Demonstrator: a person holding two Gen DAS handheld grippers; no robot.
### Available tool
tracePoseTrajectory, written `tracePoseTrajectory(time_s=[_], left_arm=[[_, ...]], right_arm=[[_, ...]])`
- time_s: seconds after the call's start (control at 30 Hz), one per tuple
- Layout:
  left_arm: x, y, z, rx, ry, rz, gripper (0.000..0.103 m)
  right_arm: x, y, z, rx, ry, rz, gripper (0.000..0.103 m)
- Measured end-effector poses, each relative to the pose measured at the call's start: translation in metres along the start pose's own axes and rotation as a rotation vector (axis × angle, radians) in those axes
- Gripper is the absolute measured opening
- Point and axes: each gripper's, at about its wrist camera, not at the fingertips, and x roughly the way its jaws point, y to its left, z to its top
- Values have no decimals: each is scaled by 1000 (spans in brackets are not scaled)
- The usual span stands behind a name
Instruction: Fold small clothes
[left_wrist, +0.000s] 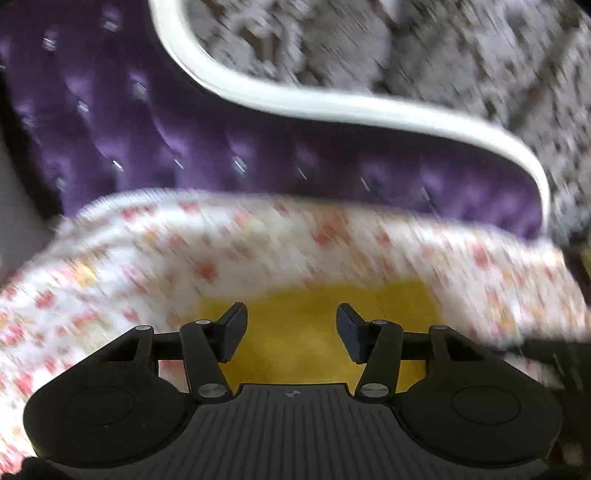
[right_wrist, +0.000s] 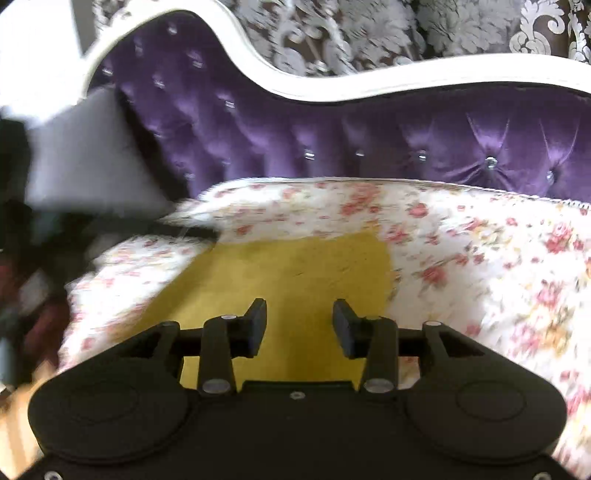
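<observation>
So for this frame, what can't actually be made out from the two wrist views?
- Flat mustard-yellow cloth garment: near edge hidden behind the right gripper body; its type and fold state are unclear.
- Same garment in the left wrist view: motion blur smears its outline behind the left gripper.
- Dark cluttered shapes at the right view's left edge: blurred and cut off.
- Floral-print quilted cover: print smeared by blur.

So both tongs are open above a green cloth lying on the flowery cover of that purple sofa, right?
Nearly: the cloth is yellow, not green, as the right wrist view shows. Both the left tongs and right tongs are open above it, on the flowery cover of the purple sofa.
</observation>
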Motion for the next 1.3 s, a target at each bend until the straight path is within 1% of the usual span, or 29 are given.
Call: tracePoseTrajectory(time_s=[0.07,0.13,0.17,0.2,0.3,0.37,0.43,0.47,0.53,0.57,0.6,0.73,0.8,0.9,0.97,1.03,1.13,1.17,1.2,1.23,1.27,1.3], left_arm=[[5,-10,-19,52,57,-6,52],[10,-15,-39,91,111,28,53],[6,-15,-50,106,92,39,54],[1,-15,-58,116,74,45,54],[-11,-15,-66,116,81,37,54],[-23,-9,-68,59,77,5,54],[-37,2,-70,-42,58,-42,54],[-45,10,-70,-107,45,-67,55],[-54,23,-72,-203,24,-93,65],[-57,29,-74,-235,22,-97,73],[-59,33,-75,-251,28,-99,76],[-55,39,-85,-273,83,-83,76],[-51,40,-91,-301,114,-99,76],[-48,41,-101,-340,139,-119,76],[-48,36,-103,-338,136,-129,76],[-46,34,-102,-362,149,-161,76],[-40,32,-100,-382,159,-162,75],[-38,31,-99,-387,159,-172,73],[-36,31,-99,-391,157,-182,51],[-34,32,-99,-403,161,-182,36],[-33,33,-99,-418,170,-167,18],[-33,34,-100,-428,172,-165,18]], right_arm=[[18,-7,2,-12,40,-50,51],[28,-16,0,-11,60,-74,57],[29,-18,-1,-4,69,-72,62],[28,-23,-2,22,76,-54,61],[24,-35,-5,100,81,-12,62],[19,-40,-7,136,69,20,62],[9,-44,-10,171,53,58,64],[1,-45,-13,191,48,78,65],[-9,-49,-20,229,53,120,65],[-13,-51,-24,252,61,139,65],[-17,-53,-29,271,70,155,65],[-28,-58,-51,350,103,211,66],[-31,-57,-60,374,111,234,66],[-35,-50,-70,380,110,273,66],[-35,-46,-73,383,113,304,66],[-34,-41,-76,374,114,320,66],[-31,-37,-77,371,119,340,65],[-29,-36,-77,377,120,341,52],[-27,-35,-76,376,125,334,21],[-26,-34,-76,368,132,320,23],[-26,-34,-75,363,133,315,22],[-29,-34,-73,358,130,312,22]])
